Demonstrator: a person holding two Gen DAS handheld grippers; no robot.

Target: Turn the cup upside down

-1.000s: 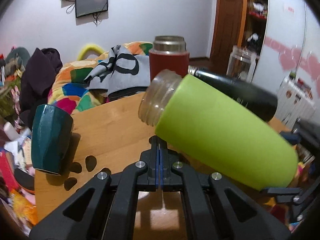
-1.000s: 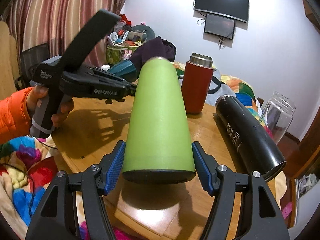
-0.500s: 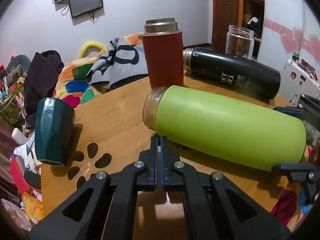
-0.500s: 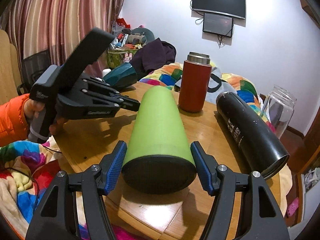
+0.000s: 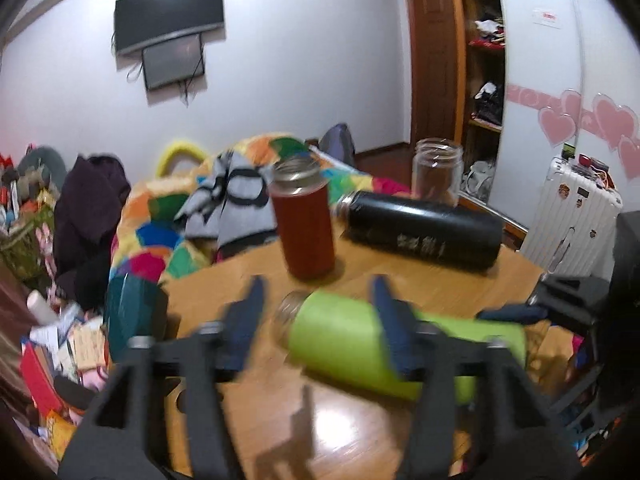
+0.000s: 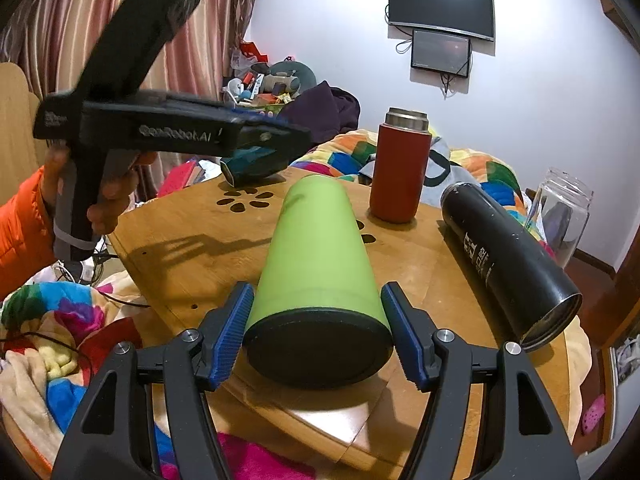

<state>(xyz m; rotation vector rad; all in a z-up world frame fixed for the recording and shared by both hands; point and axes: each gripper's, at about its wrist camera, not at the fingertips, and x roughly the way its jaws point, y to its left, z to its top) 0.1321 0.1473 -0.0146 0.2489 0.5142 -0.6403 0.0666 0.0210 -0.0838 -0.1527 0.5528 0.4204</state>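
Cup [image 6: 320, 264] is now lying on the surface [image 6: 192, 248], between the apart right hand-held gripper [image 6: 316, 340]; left hand-held gripper [image 5: 316, 320] is opening, so flip remains unfinished.

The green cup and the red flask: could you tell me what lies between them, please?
Only bare wooden table between green cup and red flask, shown in the right wrist view.

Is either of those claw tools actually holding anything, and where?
The right gripper brackets the green cup's base end; actual contact cannot be told. The left gripper is open, holding nothing.
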